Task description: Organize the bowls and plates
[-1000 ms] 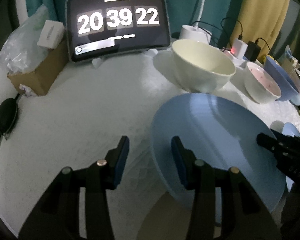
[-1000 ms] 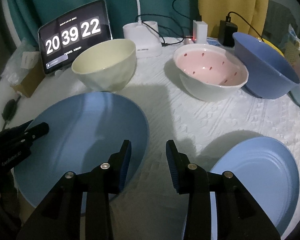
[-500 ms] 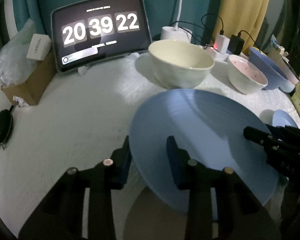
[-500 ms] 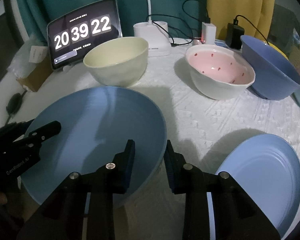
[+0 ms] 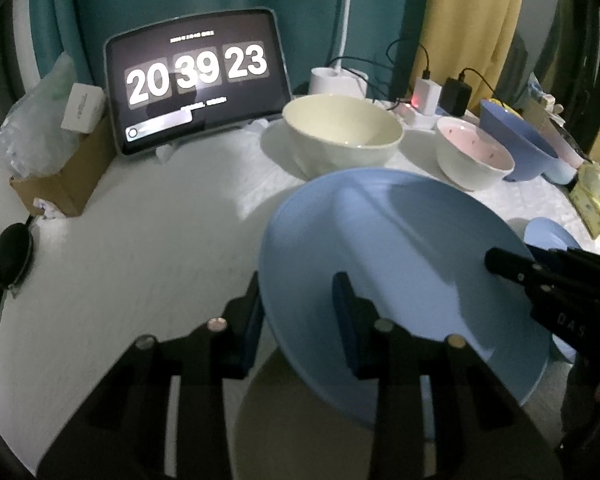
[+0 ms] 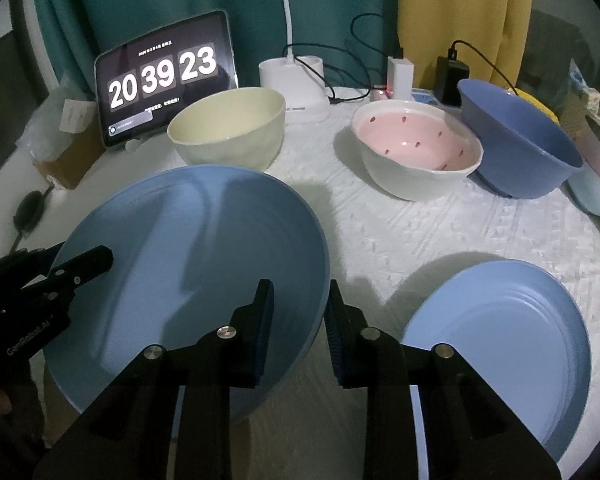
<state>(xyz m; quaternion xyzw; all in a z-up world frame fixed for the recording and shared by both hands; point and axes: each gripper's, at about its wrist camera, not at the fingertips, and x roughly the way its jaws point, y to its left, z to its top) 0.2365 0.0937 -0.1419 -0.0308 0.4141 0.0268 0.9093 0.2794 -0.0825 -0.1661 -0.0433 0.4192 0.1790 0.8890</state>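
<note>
Right wrist shows white textured tablecloth [image 6: 420, 220], teal curtain [image 6: 160, 0] behind.

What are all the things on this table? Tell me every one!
Big plate: one, light blue, front left, pinched on both edges.
Second plate: one, light blue, lying front right.
Cream bowl: one, behind the big plate.
Pink bowl: one, white outside, red spots, middle back.
Dark blue bowl: one, back right.
Clock tablet: one, black, back left.
Cardboard box: one, brown, far left.
Chargers: white and black, at the back.
Tablecloth: one, white.
Left tongs: black, shut on the big plate's left edge.
Right tongs: black, shut on its right edge.
</note>
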